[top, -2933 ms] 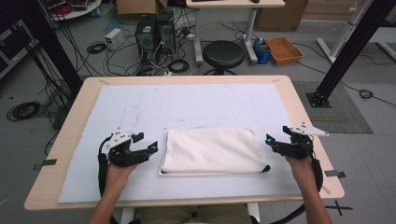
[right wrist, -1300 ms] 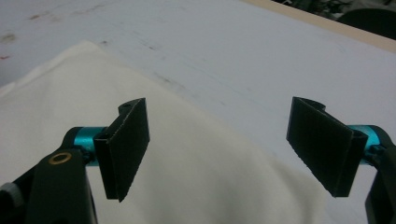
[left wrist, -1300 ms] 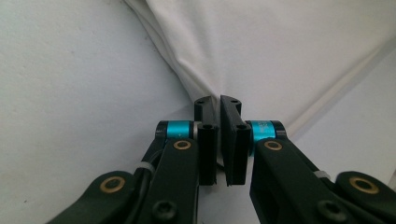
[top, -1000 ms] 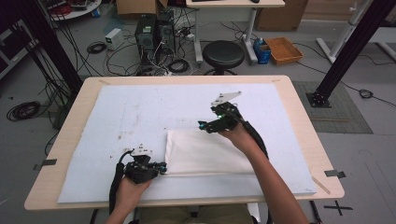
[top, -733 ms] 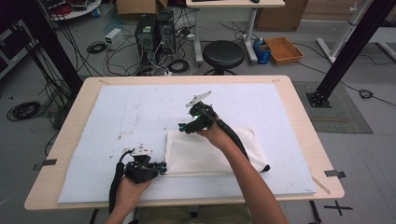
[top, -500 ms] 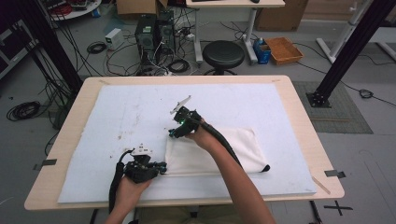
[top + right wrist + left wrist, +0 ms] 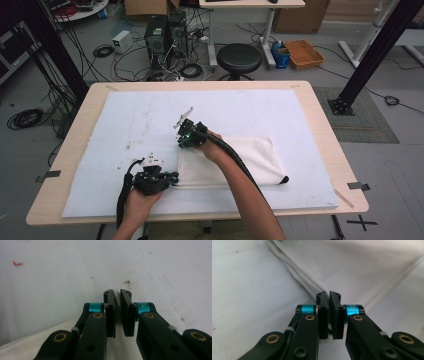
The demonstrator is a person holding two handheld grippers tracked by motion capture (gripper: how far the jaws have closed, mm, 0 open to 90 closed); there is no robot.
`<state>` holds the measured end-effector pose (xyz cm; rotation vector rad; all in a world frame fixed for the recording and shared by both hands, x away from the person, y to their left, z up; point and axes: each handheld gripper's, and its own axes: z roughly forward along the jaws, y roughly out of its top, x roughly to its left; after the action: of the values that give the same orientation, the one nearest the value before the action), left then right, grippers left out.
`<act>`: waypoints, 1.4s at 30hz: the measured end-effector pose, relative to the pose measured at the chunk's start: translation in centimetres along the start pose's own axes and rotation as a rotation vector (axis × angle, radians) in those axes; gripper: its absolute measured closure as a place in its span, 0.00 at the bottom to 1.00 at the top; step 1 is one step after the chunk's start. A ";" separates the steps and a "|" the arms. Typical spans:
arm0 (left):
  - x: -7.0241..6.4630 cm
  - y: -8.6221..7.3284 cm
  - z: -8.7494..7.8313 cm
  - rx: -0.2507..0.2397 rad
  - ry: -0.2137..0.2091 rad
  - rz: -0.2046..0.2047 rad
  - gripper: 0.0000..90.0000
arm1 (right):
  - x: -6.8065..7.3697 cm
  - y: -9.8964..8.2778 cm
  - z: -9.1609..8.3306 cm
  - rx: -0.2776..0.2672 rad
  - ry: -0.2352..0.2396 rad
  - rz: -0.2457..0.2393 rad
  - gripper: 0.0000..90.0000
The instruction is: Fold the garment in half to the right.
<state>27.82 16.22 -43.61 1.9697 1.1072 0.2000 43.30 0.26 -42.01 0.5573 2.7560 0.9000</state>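
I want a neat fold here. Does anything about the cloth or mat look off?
The folded white cloth lies flat and tidy. The white mat carries small dark and reddish specks to the cloth's left. Nothing else stands out.

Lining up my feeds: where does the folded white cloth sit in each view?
High view: folded white cloth at centre, on the white mat.
Left gripper view: cloth across the top, corner at the jaws.
Right gripper view: cloth bottom left.
Shared landmark: the mat.

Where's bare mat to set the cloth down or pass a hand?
Free: the mat left of the folded cloth, the far strip beyond it, and the right strip. Crowded: the cloth's left edge, with the left hand-held gripper and right hand-held gripper.
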 end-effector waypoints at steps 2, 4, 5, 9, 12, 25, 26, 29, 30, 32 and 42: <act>0.0 0.2 -0.3 -0.034 -0.033 -0.007 0.95 | -0.2 -0.1 -0.7 -0.028 -0.005 0.003 0.93; -0.1 0.5 -0.5 -0.072 -0.069 -0.014 0.95 | -0.3 -0.2 -1.5 -0.063 -0.005 0.008 0.93; -0.2 0.7 -0.7 -0.089 -0.084 -0.014 0.95 | -0.4 -0.3 -2.0 -0.081 -0.004 0.025 0.93; -0.8 1.6 -1.0 -0.151 -0.164 -0.030 0.95 | -0.9 -0.9 -4.0 -0.162 0.000 0.041 0.93; -1.2 2.4 -0.9 -0.181 -0.217 -0.041 0.95 | -1.3 -1.8 -5.6 -0.211 -0.006 0.055 0.93; -5.3 8.2 2.4 -0.239 -0.348 0.030 0.96 | -4.9 -7.6 -11.6 -0.343 -0.070 0.214 0.93; -5.6 8.7 2.8 -0.236 -0.360 0.032 0.96 | -5.1 -8.2 -12.0 -0.352 -0.077 0.226 0.93; -6.8 9.8 4.2 -0.220 -0.391 0.028 0.96 | -5.9 -9.9 -12.9 -0.379 -0.091 0.268 0.93; -7.2 10.1 4.7 -0.214 -0.398 0.030 0.96 | -6.1 -10.5 -13.2 -0.380 -0.096 0.279 0.93; -7.9 10.7 5.7 -0.196 -0.411 0.031 0.96 | -6.5 -11.6 -13.6 -0.383 -0.108 0.298 0.93; -11.3 12.8 10.6 -0.100 -0.443 0.025 0.96 | -7.7 -15.9 -15.2 -0.369 -0.183 0.344 0.93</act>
<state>34.45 -1.92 -38.03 1.8212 0.7690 -0.1602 41.28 -22.75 -38.89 0.9991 2.2895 1.3184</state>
